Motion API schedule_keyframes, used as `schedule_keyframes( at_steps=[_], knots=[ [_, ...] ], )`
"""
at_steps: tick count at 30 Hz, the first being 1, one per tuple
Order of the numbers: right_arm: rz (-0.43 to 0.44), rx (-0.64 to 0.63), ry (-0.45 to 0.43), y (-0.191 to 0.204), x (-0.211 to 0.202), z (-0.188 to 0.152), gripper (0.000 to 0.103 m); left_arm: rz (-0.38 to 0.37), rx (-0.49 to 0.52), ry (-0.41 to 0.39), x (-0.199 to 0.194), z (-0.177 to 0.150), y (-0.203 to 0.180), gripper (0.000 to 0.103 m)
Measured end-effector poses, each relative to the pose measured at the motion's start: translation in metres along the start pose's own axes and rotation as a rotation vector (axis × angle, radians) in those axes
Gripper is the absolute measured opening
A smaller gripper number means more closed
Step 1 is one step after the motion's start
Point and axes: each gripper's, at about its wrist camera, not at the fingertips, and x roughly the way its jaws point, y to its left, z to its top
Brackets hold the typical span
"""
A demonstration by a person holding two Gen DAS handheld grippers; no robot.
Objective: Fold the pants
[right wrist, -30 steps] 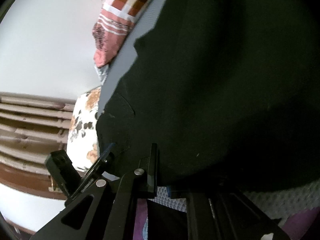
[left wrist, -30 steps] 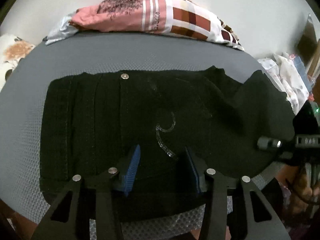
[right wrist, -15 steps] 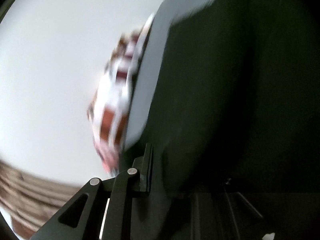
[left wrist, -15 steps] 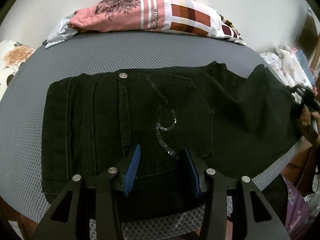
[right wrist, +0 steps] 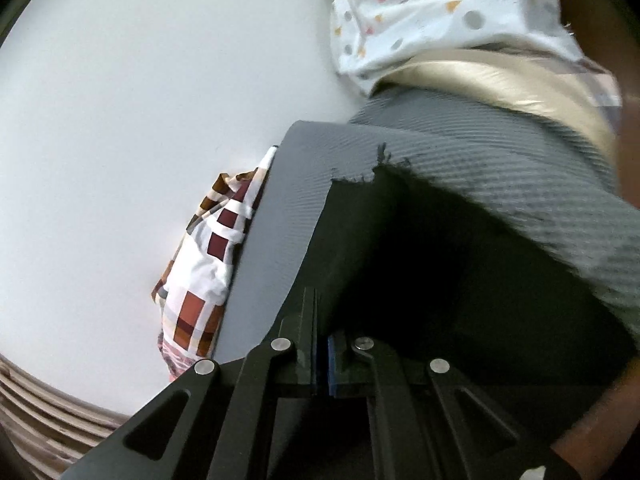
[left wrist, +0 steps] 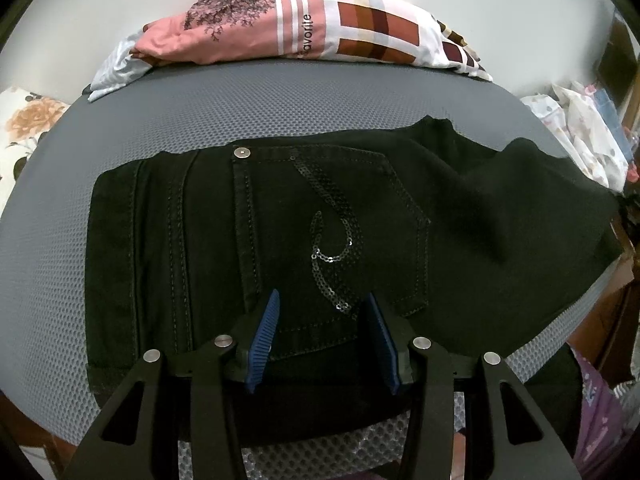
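The black denim pants (left wrist: 304,240), with a sequin swirl on the back pocket, are laid flat across a grey mesh-textured surface (left wrist: 200,120), waistband towards the left of the left wrist view and the leg part draped over the surface's right edge. The left hand-held gripper (left wrist: 320,332) is held with its blue pads spread over the near edge of the pants; whether fabric is pressed by them cannot be told, as the pads stand apart with the cloth merely lying between them. The right hand-held gripper (right wrist: 322,356) is seen with its jaws pressed together, and dark pants fabric (right wrist: 440,280) lies right at the tips; a pinch on the cloth looks likely but is not shown for certain.

Several risks are judged from here. If only a thin layer is caught on the right, the cloth may slip free when it is pulled across. With the waist end not clamped, the whole garment may be dragged instead of folded. A folded pink and checked cloth (left wrist: 312,32) lying at the far edge could be disturbed by a wide sweep.
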Motion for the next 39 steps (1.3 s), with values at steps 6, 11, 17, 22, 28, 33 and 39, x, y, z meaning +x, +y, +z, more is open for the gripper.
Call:
schedule_keyframes(
  at_steps=[6,11,17,22,28,33,39],
  knots=[
    [-0.075,0.062,0.027,-0.034,-0.033,-0.027,0.005,-0.012,0.01,0.005,0.0,0.0,0.0,0.047],
    [-0.086,0.102,0.034,-0.056,-0.049,-0.041,0.004,-0.019,0.013,0.004,-0.001,0.0,0.001,0.047],
    [-0.091,0.117,0.035,-0.06,-0.057,-0.046,0.004,-0.017,0.031,-0.001,-0.002,-0.002,0.0,0.047],
    [-0.092,0.136,0.032,-0.066,-0.061,-0.045,0.004,-0.016,0.031,-0.006,-0.002,-0.002,-0.002,0.047],
    [-0.078,0.188,-0.047,-0.082,-0.082,-0.036,0.003,-0.024,0.021,-0.007,-0.003,-0.002,-0.001,0.049],
    [-0.253,0.138,-0.248,-0.068,-0.13,-0.017,0.008,-0.029,0.032,-0.011,-0.003,-0.001,-0.005,0.062],
    [0.01,-0.321,0.032,0.084,-0.065,-0.041,0.01,-0.013,0.044,-0.037,0.001,-0.003,-0.017,0.079]
  ],
)
